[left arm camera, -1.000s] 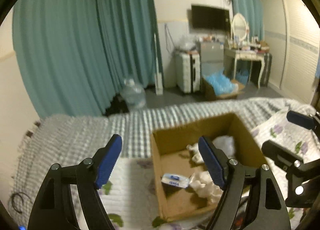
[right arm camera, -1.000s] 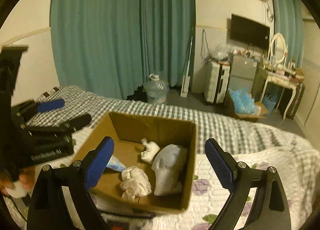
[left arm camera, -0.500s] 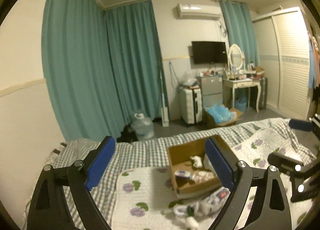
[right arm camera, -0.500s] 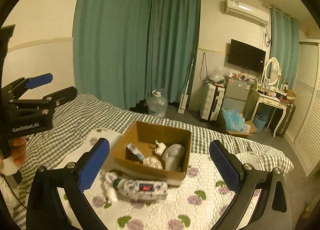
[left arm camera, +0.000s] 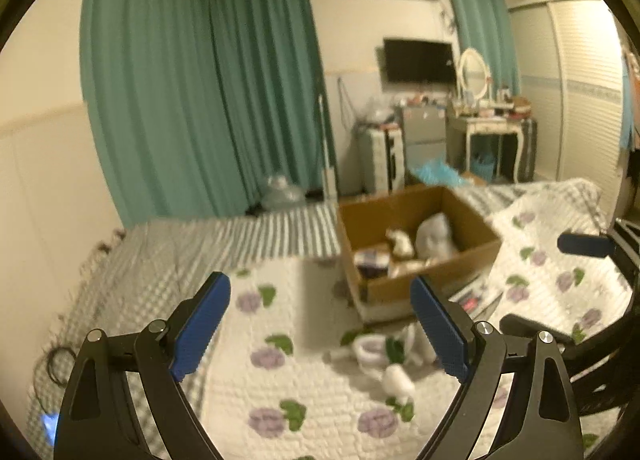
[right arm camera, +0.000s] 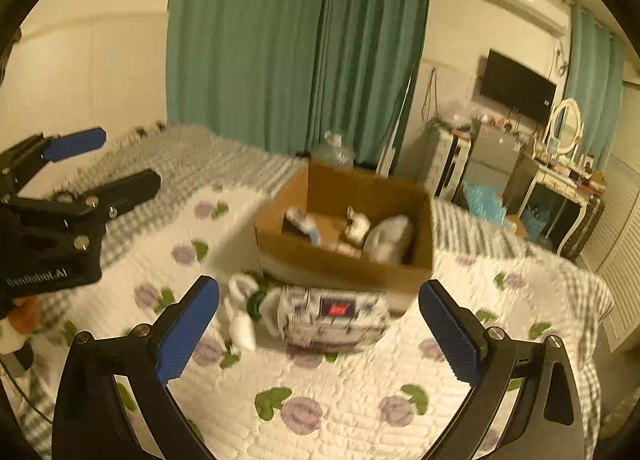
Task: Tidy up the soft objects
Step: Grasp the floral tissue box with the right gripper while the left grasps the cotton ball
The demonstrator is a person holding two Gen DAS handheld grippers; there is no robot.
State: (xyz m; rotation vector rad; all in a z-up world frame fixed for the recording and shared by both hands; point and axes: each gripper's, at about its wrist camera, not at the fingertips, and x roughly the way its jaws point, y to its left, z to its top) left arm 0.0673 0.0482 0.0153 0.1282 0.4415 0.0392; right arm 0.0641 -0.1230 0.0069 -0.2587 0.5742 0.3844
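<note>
1. The left gripper [left arm camera: 320, 334] with black arms and blue pads stands in the lower part of the left wrist view. Its jaws are spread wide and nothing is between them; only the bed cover shows in the gap.
2. The right gripper [right arm camera: 319, 334] has the same form and fills the lower part of the right wrist view. It is also wide open and holds nothing.
3. The open brown cardboard box [right arm camera: 424, 220] stands on the bed, a little right of the centre of the right wrist view. In the left wrist view the same box [left arm camera: 472, 220] is right of the centre.
4. Inside the box lie several soft things: a rounded white cloth bundle [right arm camera: 390, 238] at the right side, a small white and brown soft piece [right arm camera: 358, 224] near the middle, and a white and blue piece [right arm camera: 306, 226] at the left. They are blurred, so I cannot tell more exactly what they are.
5. A soft patterned white pouch with a small red label [right arm camera: 334, 318] lies on the cover just before the front wall of the box, in the centre of the right wrist view.
6. To the left of the pouch lie small white rolled items [right arm camera: 240, 310], close to it.
7. All this rests on a white quilted bed cover with purple flowers and green leaves [right arm camera: 340, 400].
8. Teal curtains [right arm camera: 296, 40] hang in the upper middle of the frame.
</note>
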